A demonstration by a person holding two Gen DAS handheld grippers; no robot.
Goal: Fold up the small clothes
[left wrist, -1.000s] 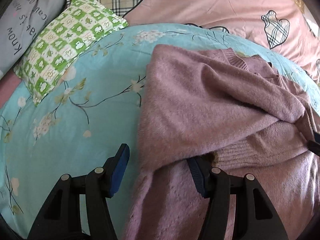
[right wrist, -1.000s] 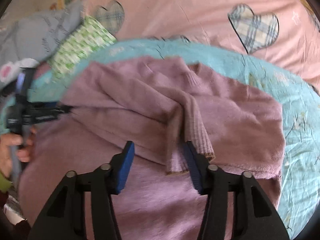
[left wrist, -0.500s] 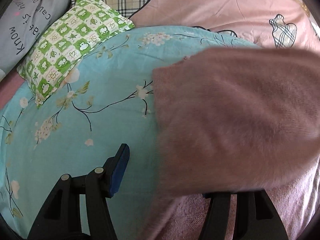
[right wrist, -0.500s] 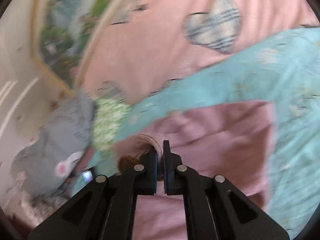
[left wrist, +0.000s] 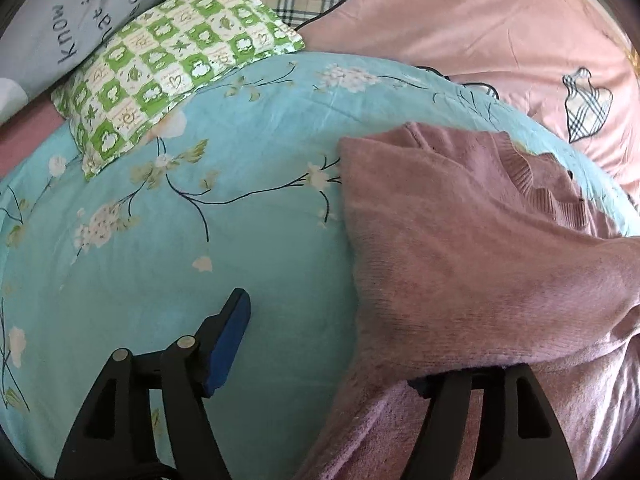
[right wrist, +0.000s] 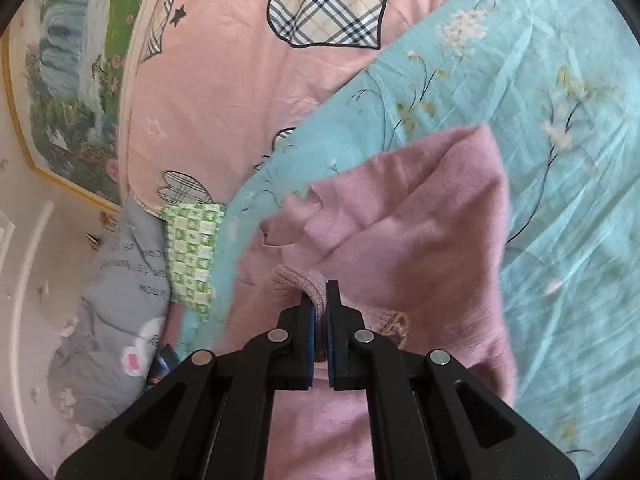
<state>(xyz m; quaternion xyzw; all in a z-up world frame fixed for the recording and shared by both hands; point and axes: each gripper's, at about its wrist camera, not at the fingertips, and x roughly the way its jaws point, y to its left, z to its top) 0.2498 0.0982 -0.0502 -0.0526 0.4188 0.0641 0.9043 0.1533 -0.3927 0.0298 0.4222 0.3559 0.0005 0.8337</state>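
Pinching the sweater's ribbed cuff in the right tool (jaws clamped), sleeve running away toward the body, while the left tool, jaws just widening, gapes with nothing pressed between its pads.

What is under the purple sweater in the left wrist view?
The sweater lies on the blue flowered sheet and drapes over one finger of the left gripper, hiding its pad. Anything else beneath is covered.

The sweater lies on the floral sheet, toward its right side in the left wrist view. Behind the sheet spreads the heart-print quilt. At the sheet's far left corner the checked pillow overlaps its edge, with the lettered cushion just behind and left of it.
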